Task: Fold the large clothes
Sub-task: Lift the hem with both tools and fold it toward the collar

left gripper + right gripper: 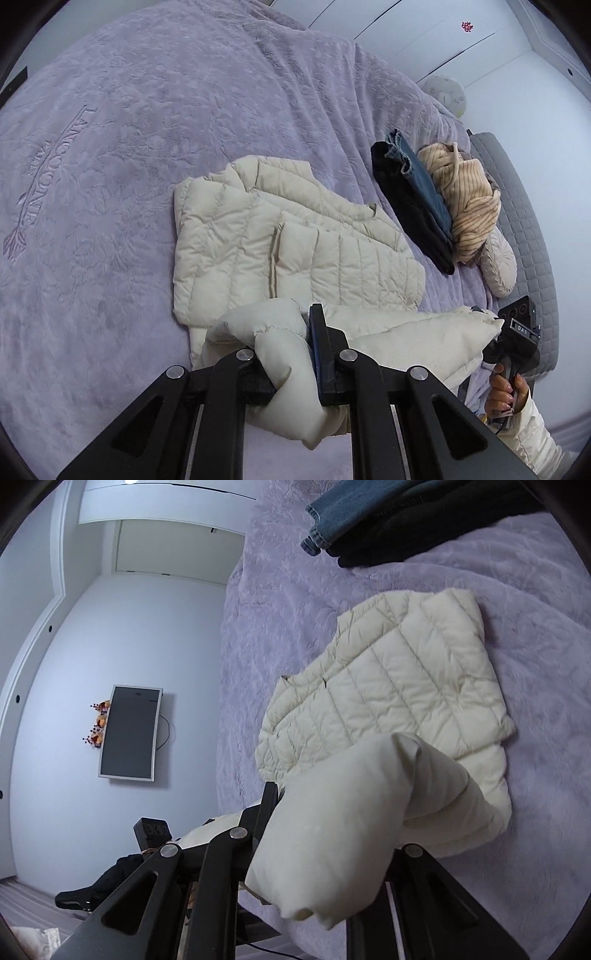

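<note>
Fingers [314, 354] clamped on cream jacket [258, 240], both grippers

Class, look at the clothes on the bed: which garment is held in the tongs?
The cream quilted puffer jacket; the jeans, black garment and striped beige top lie untouched beside it.

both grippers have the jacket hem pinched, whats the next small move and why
Probably carry the hem forward over the cream puffer jacket: the left hand-held gripper and right hand-held gripper each clamp a near corner, lifted off the purple bedspread, while the far half lies flat.
</note>
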The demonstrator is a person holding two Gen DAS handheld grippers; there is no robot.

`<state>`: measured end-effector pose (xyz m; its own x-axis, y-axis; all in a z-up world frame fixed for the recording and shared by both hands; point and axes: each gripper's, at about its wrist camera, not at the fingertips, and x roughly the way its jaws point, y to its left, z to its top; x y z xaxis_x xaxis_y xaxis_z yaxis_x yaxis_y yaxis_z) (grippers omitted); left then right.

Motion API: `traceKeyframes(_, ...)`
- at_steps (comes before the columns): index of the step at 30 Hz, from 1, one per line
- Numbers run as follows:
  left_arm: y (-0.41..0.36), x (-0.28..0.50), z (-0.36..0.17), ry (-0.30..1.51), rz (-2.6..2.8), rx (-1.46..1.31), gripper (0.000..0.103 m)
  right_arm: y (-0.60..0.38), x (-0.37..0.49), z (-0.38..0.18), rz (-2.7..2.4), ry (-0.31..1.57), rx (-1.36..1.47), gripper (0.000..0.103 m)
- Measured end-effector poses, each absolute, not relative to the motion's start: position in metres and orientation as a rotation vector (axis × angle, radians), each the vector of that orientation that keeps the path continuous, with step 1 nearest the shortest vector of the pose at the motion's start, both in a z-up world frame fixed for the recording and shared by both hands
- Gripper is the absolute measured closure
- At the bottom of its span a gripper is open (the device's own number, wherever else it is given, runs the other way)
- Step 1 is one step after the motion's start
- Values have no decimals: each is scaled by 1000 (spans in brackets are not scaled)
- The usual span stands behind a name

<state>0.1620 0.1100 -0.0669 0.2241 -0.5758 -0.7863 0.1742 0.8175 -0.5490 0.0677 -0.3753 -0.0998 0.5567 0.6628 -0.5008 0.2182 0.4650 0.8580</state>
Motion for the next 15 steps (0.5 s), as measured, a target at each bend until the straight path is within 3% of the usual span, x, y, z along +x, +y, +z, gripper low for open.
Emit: traceKeyframes(15,92,254,-135,1352,-423,-402,87,-399,179,-162,198,1042,1136,86)
